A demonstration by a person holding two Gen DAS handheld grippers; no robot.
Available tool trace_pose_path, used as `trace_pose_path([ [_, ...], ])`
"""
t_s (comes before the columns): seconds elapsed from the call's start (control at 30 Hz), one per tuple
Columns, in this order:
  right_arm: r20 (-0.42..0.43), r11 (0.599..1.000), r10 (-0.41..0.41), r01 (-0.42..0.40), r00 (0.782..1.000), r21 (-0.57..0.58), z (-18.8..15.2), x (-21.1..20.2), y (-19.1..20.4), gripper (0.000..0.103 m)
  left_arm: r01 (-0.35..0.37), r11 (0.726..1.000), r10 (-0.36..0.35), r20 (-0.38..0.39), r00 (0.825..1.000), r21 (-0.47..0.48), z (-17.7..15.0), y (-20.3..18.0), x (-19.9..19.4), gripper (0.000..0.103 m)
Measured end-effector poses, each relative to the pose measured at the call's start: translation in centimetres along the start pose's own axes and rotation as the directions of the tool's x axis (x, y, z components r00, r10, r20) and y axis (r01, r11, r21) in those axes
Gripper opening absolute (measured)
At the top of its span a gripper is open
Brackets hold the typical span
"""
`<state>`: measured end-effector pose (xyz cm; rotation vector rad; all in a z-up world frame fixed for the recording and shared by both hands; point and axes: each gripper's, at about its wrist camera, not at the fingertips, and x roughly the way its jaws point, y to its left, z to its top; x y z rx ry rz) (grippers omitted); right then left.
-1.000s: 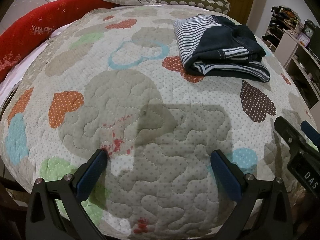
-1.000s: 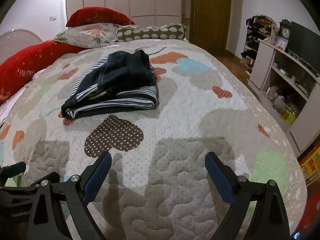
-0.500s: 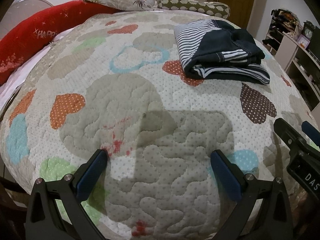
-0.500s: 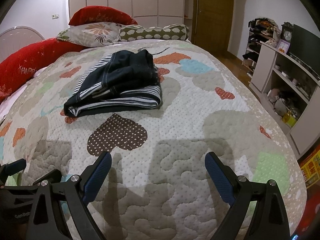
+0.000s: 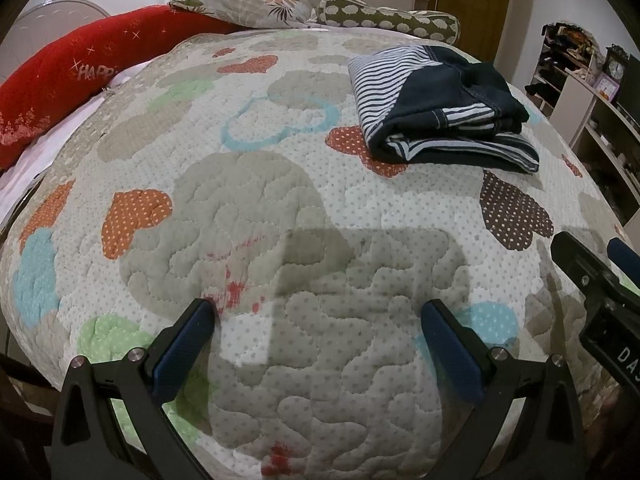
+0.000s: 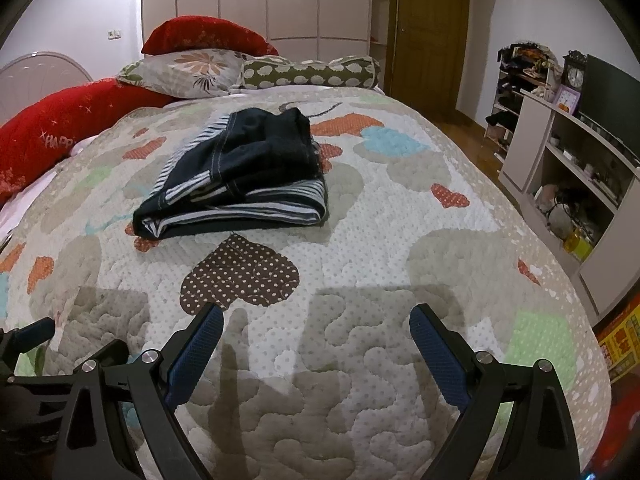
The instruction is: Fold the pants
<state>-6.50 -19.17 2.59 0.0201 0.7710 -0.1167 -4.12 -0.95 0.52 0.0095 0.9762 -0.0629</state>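
Both grippers hang low over the near end of the bed, side by side, and neither one has anything in it: the left gripper (image 5: 316, 320) has its blue-padded fingers spread wide over bare quilt (image 5: 248, 216), and the right gripper (image 6: 316, 328) is spread just as wide, nothing between the pads but patchwork. The pants (image 5: 436, 108), dark navy with blue-and-white striped panels, sit folded into a thick, compact bundle further up the bed, well apart from both tools; from the right wrist they lie ahead and a little left (image 6: 240, 176), just beyond a brown polka-dot heart (image 6: 240, 276), one corner overlapping a red dotted heart. On to the writing: the long red bolster (image 5: 72, 92) along the left side of the bed shows pale letters reading "HAPP", the rest running off behind the quilt's edge. In the left wrist view the right gripper's body pokes in at the right edge (image 5: 600, 308), and a label on it reads "DA" before the frame cuts it off. Up at the head of the bed are a floral pillow (image 6: 188, 72), a red cushion (image 6: 204, 36) behind it and an olive bolster with pale spots (image 6: 308, 72). On the shelf unit (image 6: 560, 152) to the right stands a clock (image 6: 575, 76); its numerals are too small to read. A yellow-and-red printed item (image 6: 618, 350) at the right edge carries characters too blurred to make out.
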Motion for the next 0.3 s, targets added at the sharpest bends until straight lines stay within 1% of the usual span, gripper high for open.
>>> trace_pose_path([
  [0.3, 0.009, 0.999, 0.025, -0.025, 1.0, -0.042, -0.09, -0.22, 0.81, 0.096, 0.0, 1.0, 0.0, -0.015, 1.0, 0.012, 0.34, -0.09, -0.47, 0.103],
])
